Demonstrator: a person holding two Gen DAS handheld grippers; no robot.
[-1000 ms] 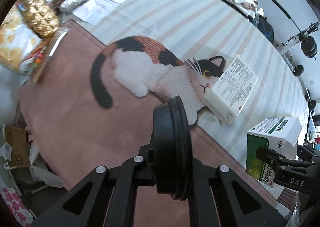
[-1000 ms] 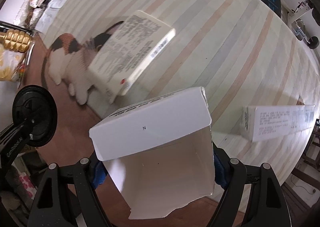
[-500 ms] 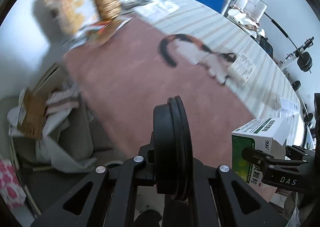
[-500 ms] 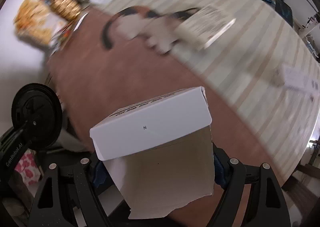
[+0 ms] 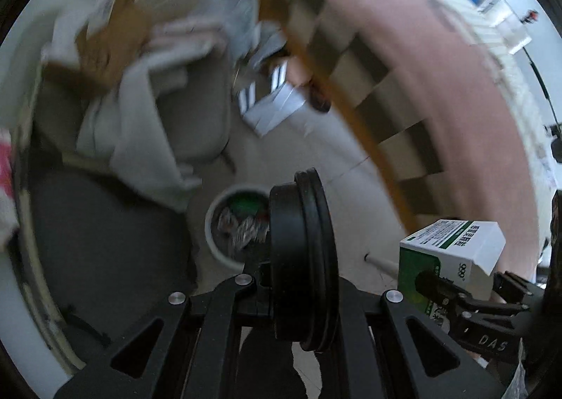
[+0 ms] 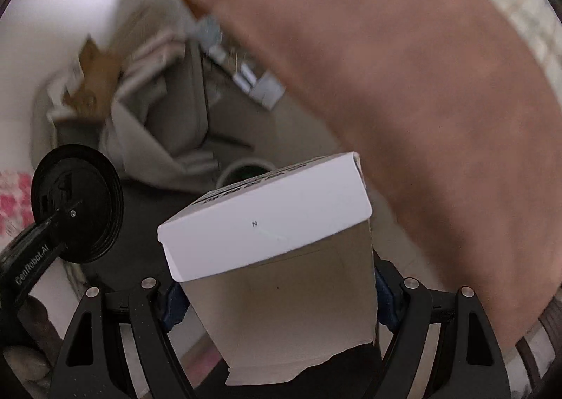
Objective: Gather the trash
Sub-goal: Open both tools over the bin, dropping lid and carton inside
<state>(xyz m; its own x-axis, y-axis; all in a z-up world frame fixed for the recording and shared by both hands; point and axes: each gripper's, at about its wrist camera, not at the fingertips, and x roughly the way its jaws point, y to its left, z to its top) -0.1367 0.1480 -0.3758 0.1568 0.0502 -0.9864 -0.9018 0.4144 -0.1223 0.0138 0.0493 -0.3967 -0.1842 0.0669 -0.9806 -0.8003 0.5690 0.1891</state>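
My right gripper (image 6: 274,293) is shut on a white and green medicine box (image 6: 267,227) with a torn open end; the box also shows in the left wrist view (image 5: 453,251). My left gripper (image 5: 302,258) is shut on a black round disc (image 5: 302,255), also seen in the right wrist view (image 6: 77,202). Both are held off the table edge, above a small white trash bin (image 5: 217,234) on the floor with wrappers inside. In the right wrist view the bin's rim (image 6: 232,167) peeks out behind the box.
The pink table mat (image 6: 404,83) and the table's edge (image 5: 351,125) lie to the right. Cardboard (image 5: 105,26) and white bags (image 5: 140,125) are piled on the floor at the left. The view is motion-blurred.
Both grippers have swung left and down, off the table with the cat mat, to over the floor bin. Each still holds its object.
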